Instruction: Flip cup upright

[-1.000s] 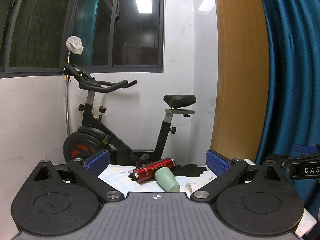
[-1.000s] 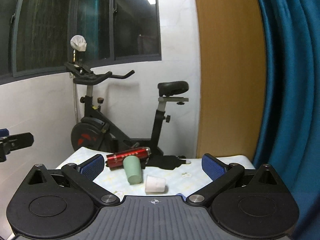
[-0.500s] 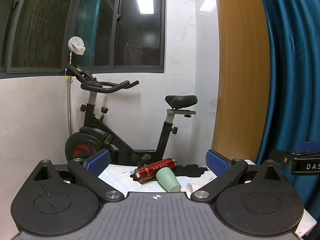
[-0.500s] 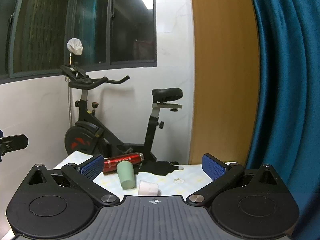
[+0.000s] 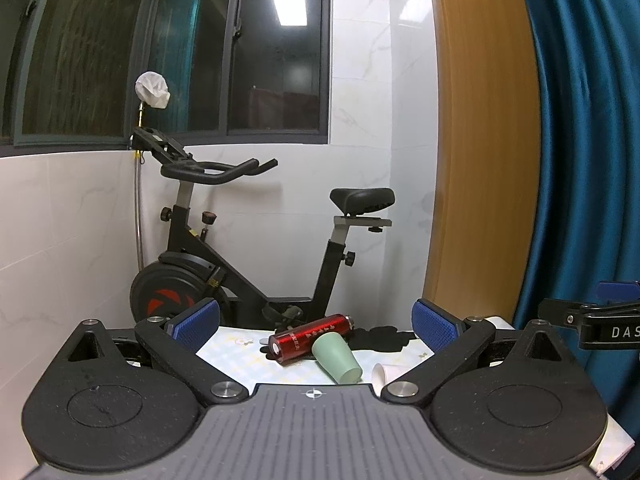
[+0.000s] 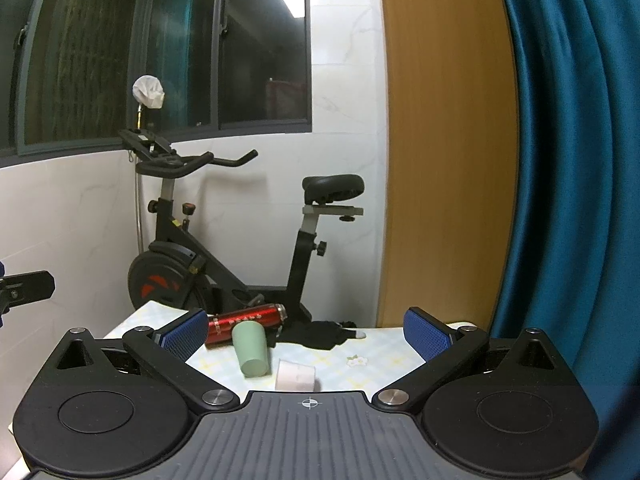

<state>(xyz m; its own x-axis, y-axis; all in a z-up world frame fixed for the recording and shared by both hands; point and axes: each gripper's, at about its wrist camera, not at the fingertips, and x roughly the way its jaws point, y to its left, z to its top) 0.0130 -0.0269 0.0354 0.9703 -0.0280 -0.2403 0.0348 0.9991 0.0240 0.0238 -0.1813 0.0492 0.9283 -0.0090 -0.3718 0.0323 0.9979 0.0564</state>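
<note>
A pale green cup (image 5: 337,357) lies on its side on the table, also in the right wrist view (image 6: 250,349). A small white paper cup (image 6: 295,376) lies on its side in front of it, partly hidden in the left wrist view (image 5: 387,371). A red cylindrical bottle (image 5: 310,338) lies behind the green cup, also in the right wrist view (image 6: 246,321). My left gripper (image 5: 316,322) is open and empty, above the near side of the table. My right gripper (image 6: 306,330) is open and empty, likewise short of the cups.
The table (image 6: 376,354) has a light checked cloth. A black cloth (image 6: 320,334) lies behind the cups. An exercise bike (image 6: 224,248) stands behind the table by the white wall. A wooden panel (image 6: 444,160) and blue curtain (image 6: 568,160) are at the right.
The right gripper's view has swung, so the cups and bottle now sit further left and slightly closer. The left gripper has barely moved. Both stay open.
</note>
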